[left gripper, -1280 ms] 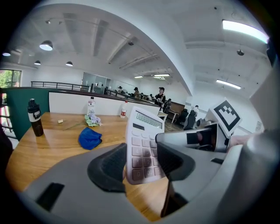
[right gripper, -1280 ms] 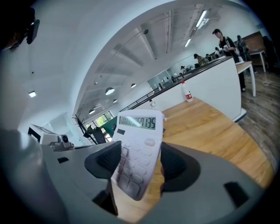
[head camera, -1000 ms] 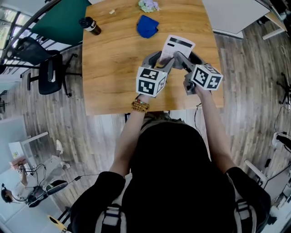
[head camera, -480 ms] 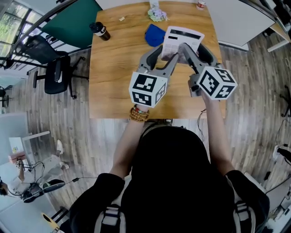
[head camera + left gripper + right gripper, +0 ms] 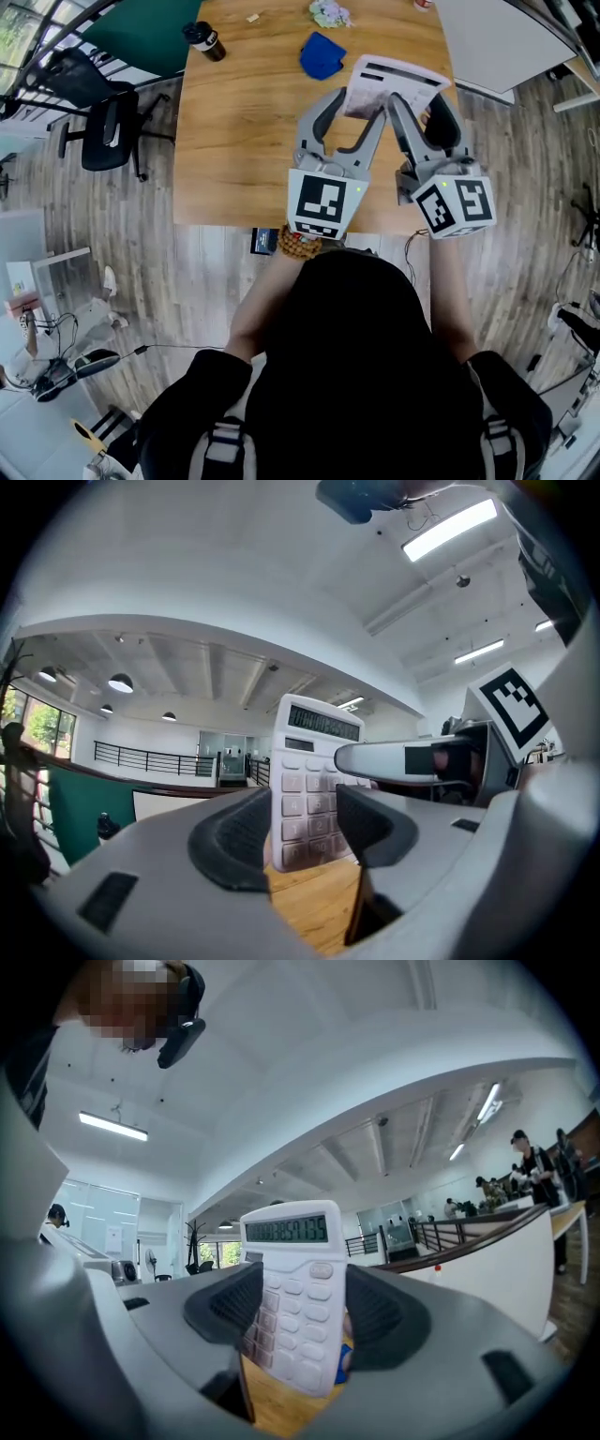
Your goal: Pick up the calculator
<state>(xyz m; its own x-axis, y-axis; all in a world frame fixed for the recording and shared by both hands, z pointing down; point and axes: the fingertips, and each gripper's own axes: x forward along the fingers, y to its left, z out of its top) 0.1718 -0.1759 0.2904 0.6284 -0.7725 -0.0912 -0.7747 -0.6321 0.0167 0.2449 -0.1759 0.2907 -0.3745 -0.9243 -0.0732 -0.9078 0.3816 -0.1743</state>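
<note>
The white calculator [image 5: 394, 82] is lifted clear of the wooden table [image 5: 244, 122] and stands nearly upright, display on top. My left gripper [image 5: 359, 94] grips it from the left, and in the left gripper view the pads of the left gripper [image 5: 305, 832] sit against the calculator's [image 5: 314, 761] lower sides. My right gripper [image 5: 420, 94] holds it from the right. In the right gripper view the calculator [image 5: 295, 1279] fills the gap of the right gripper [image 5: 300, 1314]. Its jaws are opening slightly while both pads still touch the case.
On the table's far part lie a blue cloth [image 5: 321, 54], a black bottle [image 5: 204, 39] and a small flower bunch [image 5: 328, 13]. A black office chair [image 5: 103, 127] stands at the left, and a white table [image 5: 497, 37] at the right.
Both grippers have risen toward the head camera with the calculator between them. It left the tabletop and tipped up toward upright.
</note>
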